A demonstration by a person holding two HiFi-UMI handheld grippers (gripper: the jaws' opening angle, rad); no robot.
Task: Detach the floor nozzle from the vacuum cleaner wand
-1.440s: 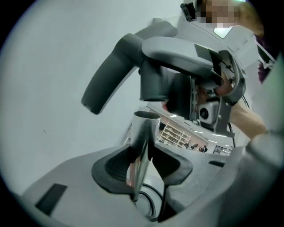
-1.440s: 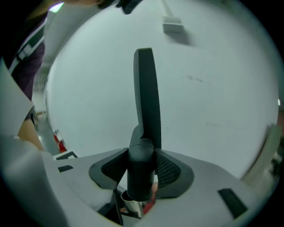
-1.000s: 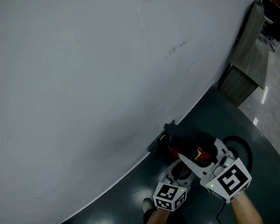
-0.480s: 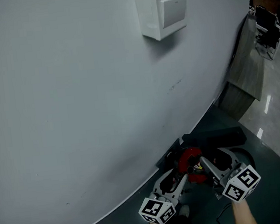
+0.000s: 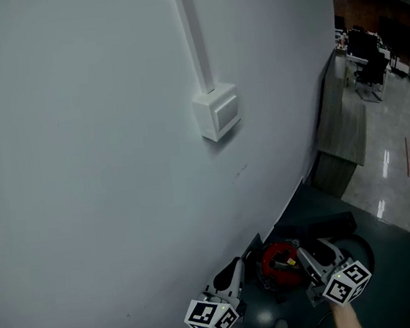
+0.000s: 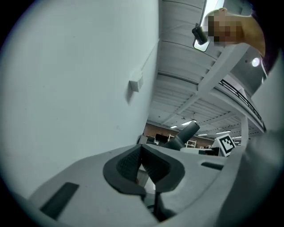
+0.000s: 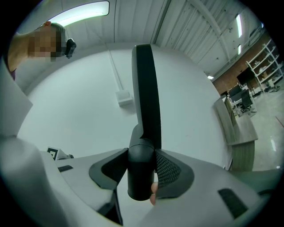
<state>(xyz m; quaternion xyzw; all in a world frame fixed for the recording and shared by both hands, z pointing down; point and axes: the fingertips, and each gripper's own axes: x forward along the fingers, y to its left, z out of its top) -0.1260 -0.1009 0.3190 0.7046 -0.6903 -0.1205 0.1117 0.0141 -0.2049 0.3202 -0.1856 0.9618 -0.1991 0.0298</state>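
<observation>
While clamped on the floor nozzle (image 7: 146, 88) neck, right gripper (image 7: 142, 170) nearest | long axis rising straight beyond jaws | left gripper (image 6: 143, 165) just closed on nothing, jaws together, nozzle off right.

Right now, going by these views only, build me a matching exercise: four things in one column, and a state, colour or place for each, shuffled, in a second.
Things:
1. left gripper
2. right gripper
3. switch box
4. vacuum body

States and places:
A. white, fixed on the wall
B. jaws together, nothing between them
C. red, low in the head view between the two grippers
D. clamped on a black tube

Pairs: 1-B; 2-D; 3-A; 4-C
</observation>
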